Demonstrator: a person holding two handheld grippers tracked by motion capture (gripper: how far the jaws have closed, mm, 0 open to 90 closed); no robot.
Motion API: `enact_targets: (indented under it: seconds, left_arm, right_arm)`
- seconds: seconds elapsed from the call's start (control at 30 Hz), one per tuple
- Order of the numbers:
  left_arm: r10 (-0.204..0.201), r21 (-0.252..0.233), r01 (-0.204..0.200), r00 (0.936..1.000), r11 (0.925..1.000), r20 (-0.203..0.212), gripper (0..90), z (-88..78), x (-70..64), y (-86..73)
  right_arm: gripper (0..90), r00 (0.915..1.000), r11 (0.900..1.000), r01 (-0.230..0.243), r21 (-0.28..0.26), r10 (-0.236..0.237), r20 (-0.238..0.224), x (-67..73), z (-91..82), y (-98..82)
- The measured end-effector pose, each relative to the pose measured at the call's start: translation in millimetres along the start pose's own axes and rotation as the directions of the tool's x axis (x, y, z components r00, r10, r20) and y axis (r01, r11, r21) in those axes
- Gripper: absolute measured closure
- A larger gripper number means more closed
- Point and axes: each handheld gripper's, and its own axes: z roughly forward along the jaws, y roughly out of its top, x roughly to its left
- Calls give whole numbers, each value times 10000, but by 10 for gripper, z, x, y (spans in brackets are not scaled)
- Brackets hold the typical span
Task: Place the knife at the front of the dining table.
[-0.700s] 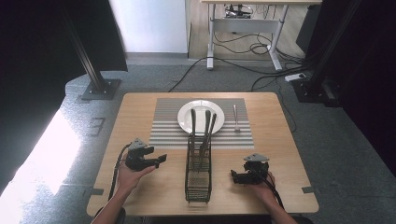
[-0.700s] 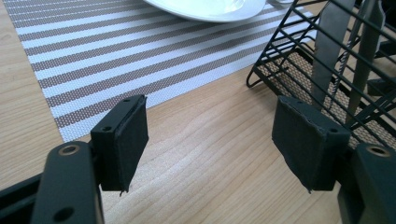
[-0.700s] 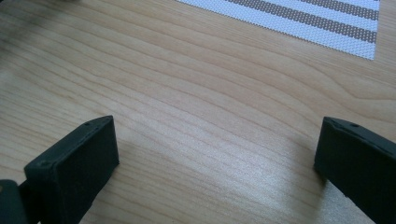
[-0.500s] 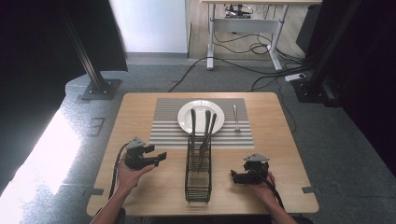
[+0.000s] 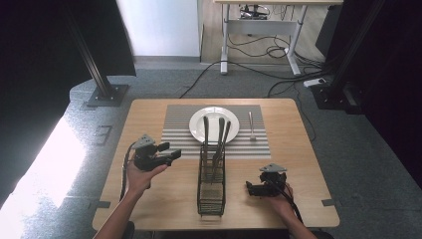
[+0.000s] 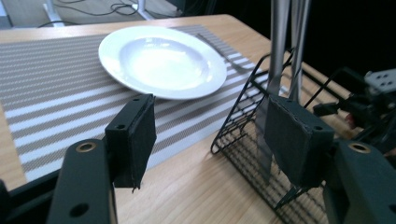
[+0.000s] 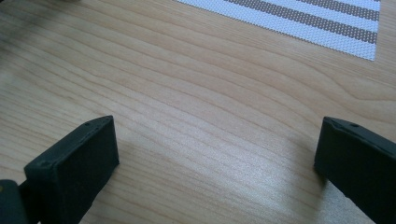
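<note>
the left gripper [image 5: 171,155], jaws wide and empty, reaches toward the cutlery [image 5: 217,138] standing in the wire rack [image 5: 211,191] mid-table, likely needing to close on one handle next, while the right gripper [image 5: 250,188] rests open.

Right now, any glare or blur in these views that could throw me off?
High view: bright glare on the floor at left, table sharp. Left gripper view: plate washed out by shine, near jaws soft. Right gripper view: mild sheen on the table.
</note>
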Motion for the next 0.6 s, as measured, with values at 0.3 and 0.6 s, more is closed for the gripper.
enact_targets:
  seconds: [0.3,0.6]
  left_arm:
    - [287,-62,-284,9980,9996,556,359,241,-97,285]
    - [204,69,-212,9953,9998,944,370,492,-157,405]
  right_arm:
    - [0,10000,10000,-25,0,25,1,1,0,0]
    - [0,10000,10000,20,-15,-20,-6,-3,0,-1]
